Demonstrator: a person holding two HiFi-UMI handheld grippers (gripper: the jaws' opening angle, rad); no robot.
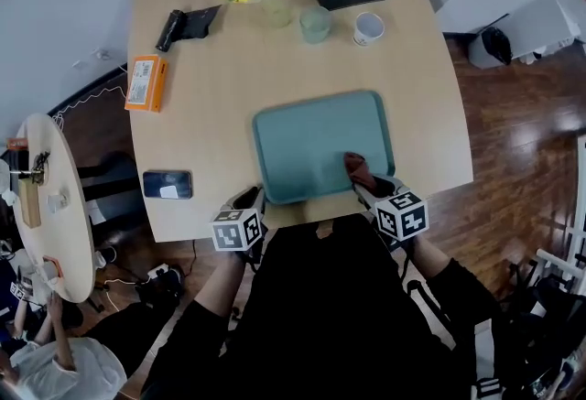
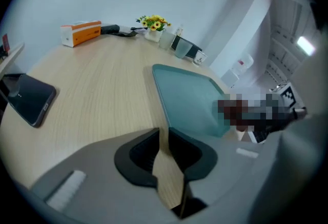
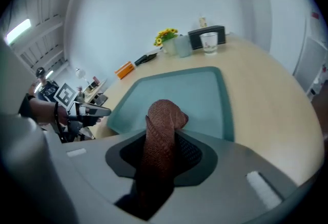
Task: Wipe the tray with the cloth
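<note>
Right tongs point(image 3: 162, 147) on ribbed brown cloth point(image 3: 165, 118)

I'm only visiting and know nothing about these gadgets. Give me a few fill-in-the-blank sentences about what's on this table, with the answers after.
1. The right tool is clamped on a reddish-brown ____.
2. Its free end sits over the near right part of a teal ____.
3. In the head view, the dark phone lies on the ____ side of the table.
4. The box nearest the phone is ____ in colour.

Answers: cloth; tray; left; orange.
</note>
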